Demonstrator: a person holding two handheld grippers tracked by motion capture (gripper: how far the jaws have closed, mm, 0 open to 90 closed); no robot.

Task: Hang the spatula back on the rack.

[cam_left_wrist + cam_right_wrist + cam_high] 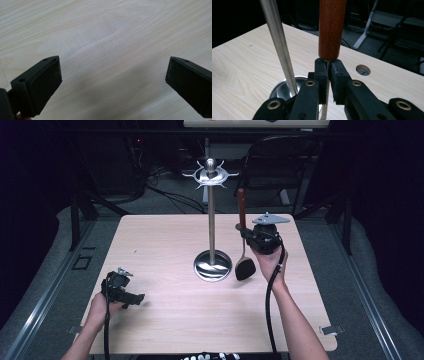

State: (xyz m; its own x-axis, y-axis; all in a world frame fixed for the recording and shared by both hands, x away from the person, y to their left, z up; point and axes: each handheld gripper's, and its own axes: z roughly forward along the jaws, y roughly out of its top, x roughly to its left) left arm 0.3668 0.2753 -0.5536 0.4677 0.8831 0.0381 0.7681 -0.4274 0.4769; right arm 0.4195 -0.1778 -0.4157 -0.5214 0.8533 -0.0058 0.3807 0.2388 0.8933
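The table (165, 320) bears the rack (212, 220) at its centre, so the hooks on top are within reach. Your right gripper (247, 234) pinches the spatula (243, 240) upright just right of the rack, ready to hang. Your left gripper (135, 298) rests wide open and empty, near left.

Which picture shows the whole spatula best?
The high view: the spatula shows from wooden handle to black blade, upright beside the stand, pinched by the right gripper. The right gripper view shows just its handle above the shut jaws.
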